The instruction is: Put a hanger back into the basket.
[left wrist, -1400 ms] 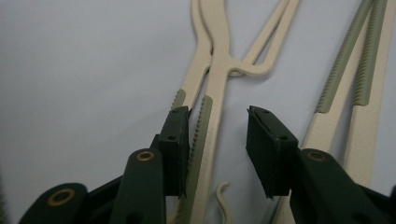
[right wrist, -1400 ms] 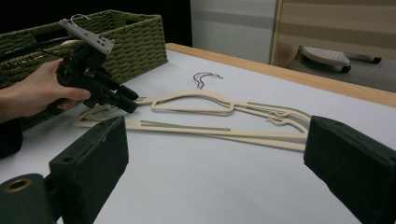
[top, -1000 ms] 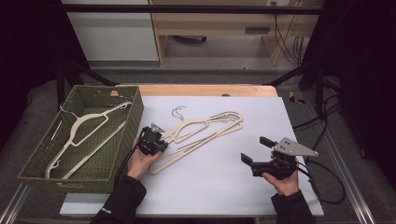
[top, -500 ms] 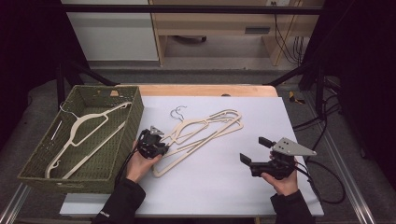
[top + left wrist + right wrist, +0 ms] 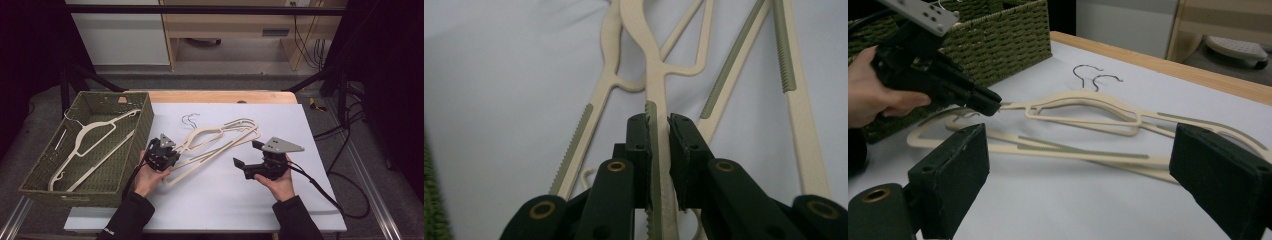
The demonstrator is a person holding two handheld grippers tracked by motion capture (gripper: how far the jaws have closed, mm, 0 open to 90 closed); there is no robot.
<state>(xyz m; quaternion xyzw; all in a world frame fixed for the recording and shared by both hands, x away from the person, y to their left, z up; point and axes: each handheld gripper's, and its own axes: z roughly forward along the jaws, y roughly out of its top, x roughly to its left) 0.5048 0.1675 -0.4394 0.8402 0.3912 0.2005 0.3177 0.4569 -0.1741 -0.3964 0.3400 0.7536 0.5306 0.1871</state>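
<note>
Two cream hangers (image 5: 220,137) with wire hooks lie overlapped on the white table sheet. My left gripper (image 5: 172,149) is at their lower left end, shut on the ribbed shoulder arm of the top hanger (image 5: 649,50). In the left gripper view its pads (image 5: 639,135) press both sides of that arm, and the jaws (image 5: 657,125) have just been closing on it. My right gripper (image 5: 245,154) is open, just right of the hangers and pointing left at them. In the right gripper view the hangers (image 5: 1088,107) lie beyond my wide jaws (image 5: 1078,165), with the left gripper (image 5: 990,102) at their end.
A green woven basket (image 5: 45,175) stands at the table's left and holds another cream hanger (image 5: 90,140). A wooden strip (image 5: 215,96) borders the far edge of the sheet. Cables trail off the right side.
My right gripper has moved left toward the hangers. The left gripper has kept its hold and risen slightly with the hanger's end.
</note>
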